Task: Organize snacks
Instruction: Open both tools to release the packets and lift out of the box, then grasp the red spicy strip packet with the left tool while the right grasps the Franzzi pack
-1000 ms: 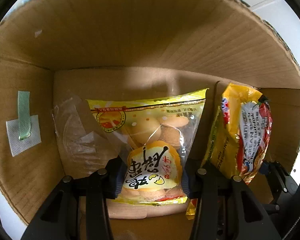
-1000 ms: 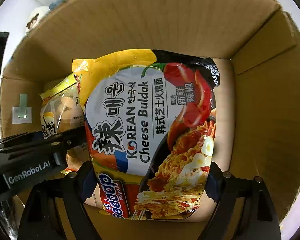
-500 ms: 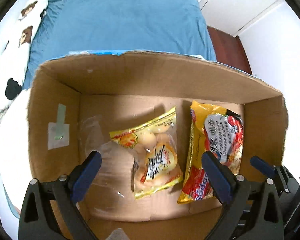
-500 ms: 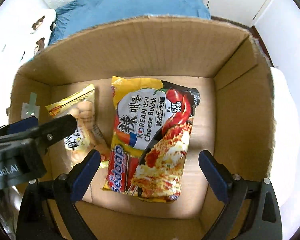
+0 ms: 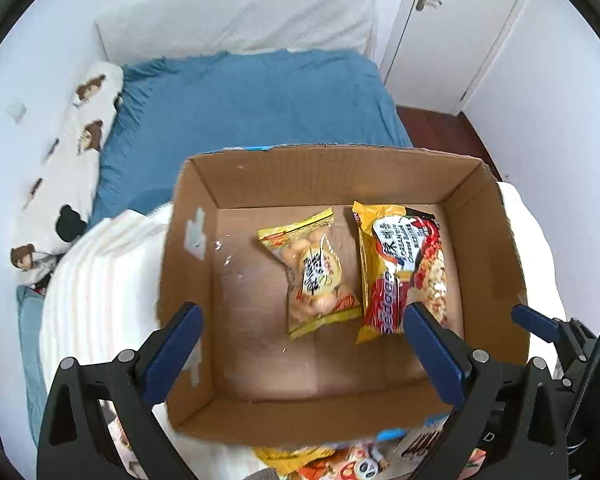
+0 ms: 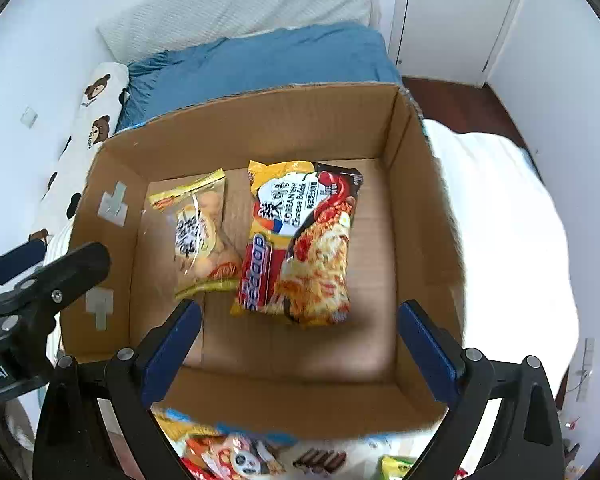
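Side by side, two glossy snack packets [image 6: 256, 236]

loose snack packets [image 6: 236, 456] below cardboard box [image 6: 300, 404] blurred, cut off by bottom edge, partly hidden behind box wall; small print on noodle packet [image 5: 404, 264] unreadable.

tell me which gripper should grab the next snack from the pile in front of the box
Probably the right gripper: open, empty, with more of the snack pile showing below it. The left gripper is open too, over the cardboard box.
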A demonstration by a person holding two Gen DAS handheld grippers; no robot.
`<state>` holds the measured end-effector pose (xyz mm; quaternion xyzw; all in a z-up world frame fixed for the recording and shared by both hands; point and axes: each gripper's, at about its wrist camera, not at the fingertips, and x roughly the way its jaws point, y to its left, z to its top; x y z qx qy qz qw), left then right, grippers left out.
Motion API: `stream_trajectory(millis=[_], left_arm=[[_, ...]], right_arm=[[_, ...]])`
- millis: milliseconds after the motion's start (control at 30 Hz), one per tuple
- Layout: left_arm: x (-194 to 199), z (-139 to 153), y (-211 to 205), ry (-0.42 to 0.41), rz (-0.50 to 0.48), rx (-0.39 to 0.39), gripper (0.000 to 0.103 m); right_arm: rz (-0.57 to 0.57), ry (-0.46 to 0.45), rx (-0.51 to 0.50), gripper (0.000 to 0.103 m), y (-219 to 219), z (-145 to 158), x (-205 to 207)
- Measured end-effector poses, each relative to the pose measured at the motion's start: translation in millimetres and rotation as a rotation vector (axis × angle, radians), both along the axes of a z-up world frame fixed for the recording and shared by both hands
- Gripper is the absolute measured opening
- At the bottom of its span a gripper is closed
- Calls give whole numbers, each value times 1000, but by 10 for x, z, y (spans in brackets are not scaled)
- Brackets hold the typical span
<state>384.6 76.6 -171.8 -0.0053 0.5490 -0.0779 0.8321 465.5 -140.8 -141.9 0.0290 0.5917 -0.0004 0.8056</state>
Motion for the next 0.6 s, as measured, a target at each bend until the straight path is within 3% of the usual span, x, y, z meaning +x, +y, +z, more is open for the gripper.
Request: stream_trajectory(millis=[367, 600], left_arm=[[-837, 297, 178, -77, 24, -22, 103], [-1356, 369, 320, -99, 53, -27, 103]], right_arm=[[35, -110, 1, 100, 58, 405, -848], [-1, -78, 88, 100, -42, 415, -1433]])
